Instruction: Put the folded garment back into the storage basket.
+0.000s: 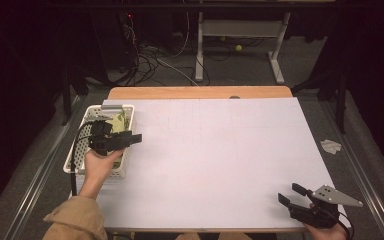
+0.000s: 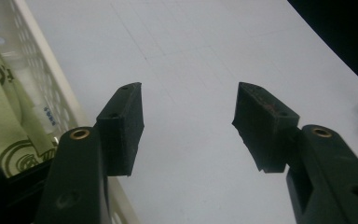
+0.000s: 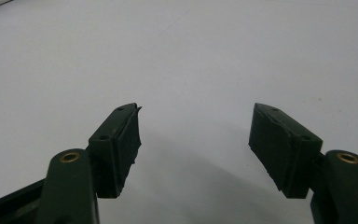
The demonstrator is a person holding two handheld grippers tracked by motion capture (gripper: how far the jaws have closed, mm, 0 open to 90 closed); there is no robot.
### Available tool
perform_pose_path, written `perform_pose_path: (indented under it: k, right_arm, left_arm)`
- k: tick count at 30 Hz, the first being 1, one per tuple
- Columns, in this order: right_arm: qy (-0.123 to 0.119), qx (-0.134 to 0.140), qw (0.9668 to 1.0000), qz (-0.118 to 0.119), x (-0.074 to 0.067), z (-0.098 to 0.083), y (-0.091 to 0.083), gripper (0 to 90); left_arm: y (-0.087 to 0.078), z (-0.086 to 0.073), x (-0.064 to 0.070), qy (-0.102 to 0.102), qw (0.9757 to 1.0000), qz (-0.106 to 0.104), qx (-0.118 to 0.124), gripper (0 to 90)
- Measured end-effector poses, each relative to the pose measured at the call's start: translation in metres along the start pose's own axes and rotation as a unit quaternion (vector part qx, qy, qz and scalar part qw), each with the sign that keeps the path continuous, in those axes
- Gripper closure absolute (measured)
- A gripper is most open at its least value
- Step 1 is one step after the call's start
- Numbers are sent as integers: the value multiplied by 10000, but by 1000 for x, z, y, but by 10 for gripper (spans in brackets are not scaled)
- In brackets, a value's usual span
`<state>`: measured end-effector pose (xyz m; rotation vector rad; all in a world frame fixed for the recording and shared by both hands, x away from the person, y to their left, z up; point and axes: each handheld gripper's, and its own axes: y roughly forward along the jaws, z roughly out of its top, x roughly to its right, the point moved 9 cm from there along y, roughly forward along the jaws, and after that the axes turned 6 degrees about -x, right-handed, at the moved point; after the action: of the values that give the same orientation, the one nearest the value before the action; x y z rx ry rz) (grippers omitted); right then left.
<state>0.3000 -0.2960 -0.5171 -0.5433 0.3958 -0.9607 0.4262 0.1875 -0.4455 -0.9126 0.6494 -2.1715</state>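
A wide table (image 1: 215, 160) covered with a white sheet takes up most of the high view, with a strip of bare wood along its far edge. At the table's left edge stands a white perforated basket (image 1: 125, 111), long side running away from the person. Inside it lies a pale green cloth (image 1: 120, 121) with a darker printed pattern, bunched toward the far end; in the left gripper view the same cloth (image 2: 4, 130) sits behind the basket wall (image 2: 51, 84).

The left gripper (image 1: 136, 138) is held above the basket's inner wall, pointing right over the white sheet, just beside the cloth but not touching it. Its jaws stand wide apart with nothing between them, as the left gripper view (image 2: 189, 126) shows.

The right gripper (image 1: 291, 194) rests near the table's near right corner, well apart from the basket, aimed toward the table's middle. Its jaws are also wide and empty (image 3: 196, 144), with bare white sheet below them.
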Motion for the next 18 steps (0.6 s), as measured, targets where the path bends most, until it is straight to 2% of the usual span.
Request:
perform_pose_path:
  k: [10, 14, 16, 18]
  right_arm:
    - [4, 9, 10000, 7, 0, 0, 0, 343]
    - [17, 26, 10000, 6, 0, 0, -1, 343]
    - [37, 28, 10000, 13, 1, 0, -1, 343]
    - [53, 26, 10000, 17, 1, 0, -1, 342]
  left_arm:
    - [8, -2, 13, 127, 9999, -98, -49, 398]
    - [12, -5, 17, 172, 9998, -100, -82, 398]
    - [14, -6, 18, 234, 9996, -20, -139, 397]
    - [17, -7, 21, 245, 9996, -60, -137, 397]
